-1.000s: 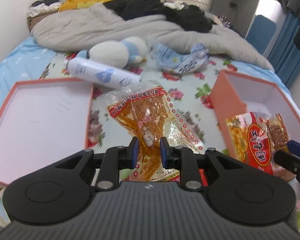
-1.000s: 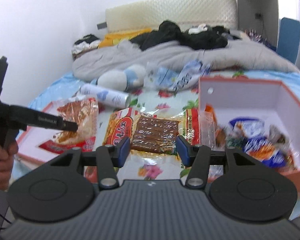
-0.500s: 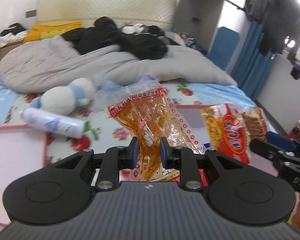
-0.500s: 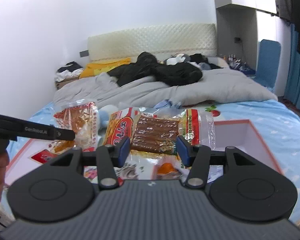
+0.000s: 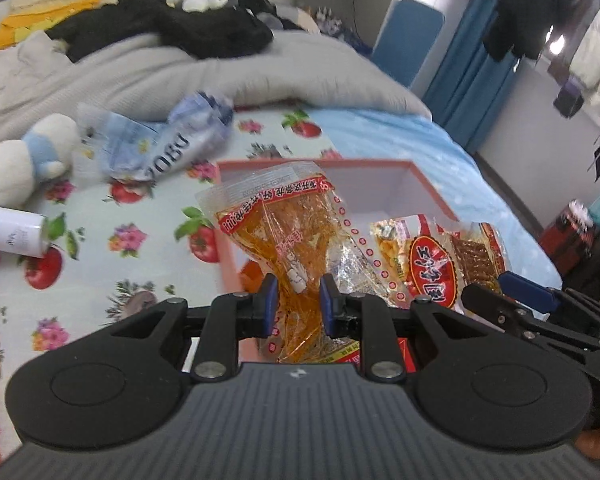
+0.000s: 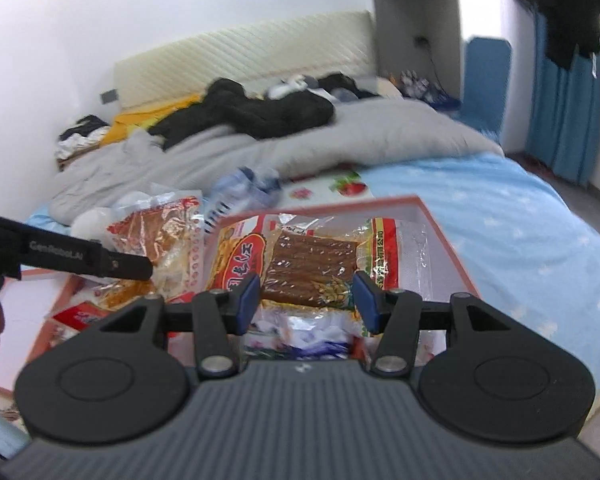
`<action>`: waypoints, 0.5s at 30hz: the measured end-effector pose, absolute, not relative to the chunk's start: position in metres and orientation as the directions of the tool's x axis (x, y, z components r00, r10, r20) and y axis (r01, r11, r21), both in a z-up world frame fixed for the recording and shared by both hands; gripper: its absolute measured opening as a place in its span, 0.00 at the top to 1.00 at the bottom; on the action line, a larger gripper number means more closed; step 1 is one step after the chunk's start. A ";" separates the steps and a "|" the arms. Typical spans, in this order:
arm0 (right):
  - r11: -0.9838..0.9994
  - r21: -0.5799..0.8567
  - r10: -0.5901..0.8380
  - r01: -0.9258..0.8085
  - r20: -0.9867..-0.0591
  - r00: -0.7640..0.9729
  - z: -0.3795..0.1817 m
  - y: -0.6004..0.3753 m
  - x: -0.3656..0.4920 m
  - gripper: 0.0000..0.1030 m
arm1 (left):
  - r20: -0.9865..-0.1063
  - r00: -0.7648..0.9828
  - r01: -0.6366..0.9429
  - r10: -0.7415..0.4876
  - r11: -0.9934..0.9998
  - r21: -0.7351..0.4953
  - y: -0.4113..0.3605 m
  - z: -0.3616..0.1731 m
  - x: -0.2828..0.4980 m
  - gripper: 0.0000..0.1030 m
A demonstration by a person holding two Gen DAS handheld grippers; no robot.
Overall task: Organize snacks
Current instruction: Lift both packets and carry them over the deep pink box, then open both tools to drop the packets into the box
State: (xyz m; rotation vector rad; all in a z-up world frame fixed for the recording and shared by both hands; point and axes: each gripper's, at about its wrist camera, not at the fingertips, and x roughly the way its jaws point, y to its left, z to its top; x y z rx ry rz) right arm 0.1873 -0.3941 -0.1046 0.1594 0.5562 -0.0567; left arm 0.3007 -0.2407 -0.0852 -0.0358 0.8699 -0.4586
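Observation:
My left gripper [image 5: 296, 300] is shut on a clear bag of orange snack strips [image 5: 288, 240], held up over the near left corner of the pink-rimmed box [image 5: 428, 184]. My right gripper [image 6: 306, 300] is shut on a red-and-yellow packet of brown snack bars [image 6: 312, 260], held over the same box [image 6: 444, 232]. In the left wrist view the right gripper [image 5: 512, 292] and its packet [image 5: 432, 268] show at the right. In the right wrist view the left gripper's finger [image 6: 100, 262] and the orange bag [image 6: 160, 236] show at the left. Wrapped snacks [image 6: 308, 340] lie in the box below.
On the flowered bedsheet lie a plush toy [image 5: 16, 160], a white spray can [image 5: 8, 236] and a crumpled blue-white bag [image 5: 160, 144]. A grey duvet [image 5: 140, 76] with black clothes fills the head of the bed. The box's flat lid [image 6: 24, 304] lies at the left.
Both grippers have swung to the right across the bed with their packets still gripped. The box now lies right under both packets, and the lid has slid out at the left.

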 end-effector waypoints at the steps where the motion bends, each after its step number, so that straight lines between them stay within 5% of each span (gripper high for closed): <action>1: 0.985 0.144 -0.006 0.099 -0.540 0.842 -0.110 -0.399 0.189 0.48 | -0.736 0.549 0.377 -0.396 0.903 -0.204 -0.245 -0.091 0.306 0.75; 15: 0.980 0.171 0.025 0.107 -0.629 0.777 -0.162 -0.410 0.208 0.48 | -0.798 0.485 0.377 -0.358 0.909 -0.178 -0.273 -0.141 0.335 0.73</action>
